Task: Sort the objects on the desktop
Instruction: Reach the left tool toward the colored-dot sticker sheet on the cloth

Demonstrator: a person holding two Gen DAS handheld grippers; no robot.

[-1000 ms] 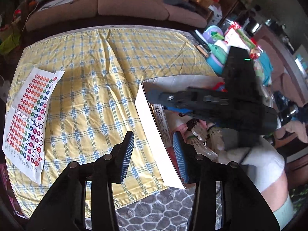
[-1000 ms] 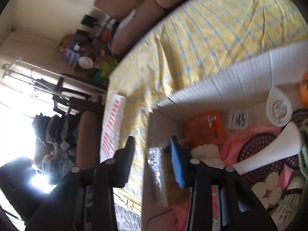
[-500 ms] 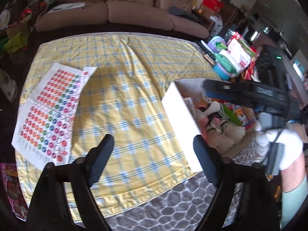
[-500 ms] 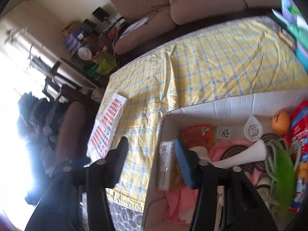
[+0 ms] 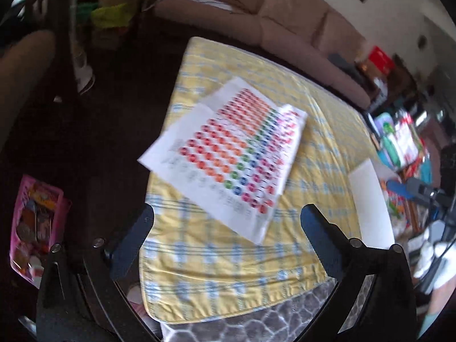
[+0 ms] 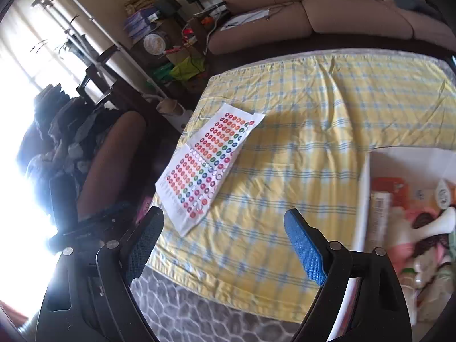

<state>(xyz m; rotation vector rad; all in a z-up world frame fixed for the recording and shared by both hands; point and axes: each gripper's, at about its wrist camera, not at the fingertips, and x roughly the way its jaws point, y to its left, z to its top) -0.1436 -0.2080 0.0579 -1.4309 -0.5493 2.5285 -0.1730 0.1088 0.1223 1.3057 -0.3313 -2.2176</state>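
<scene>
left gripper (image 5: 226, 235) spread, empty | right gripper (image 6: 223, 236) spread, empty | sticker sheet (image 5: 228, 156) ahead of left — nearer arm — box (image 6: 363, 199) rightward

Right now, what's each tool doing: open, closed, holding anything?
Left tool: open wide, holding nothing, above the yellow checked cloth.
Right tool: open wide, holding nothing.

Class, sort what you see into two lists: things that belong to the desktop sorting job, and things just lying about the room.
Belonging to the job:
white box of mixed objects
sticker sheets
yellow checked cloth
left gripper, open
right gripper, open

Just lying about:
sofa
pink basket on the floor
patterned rug
</scene>
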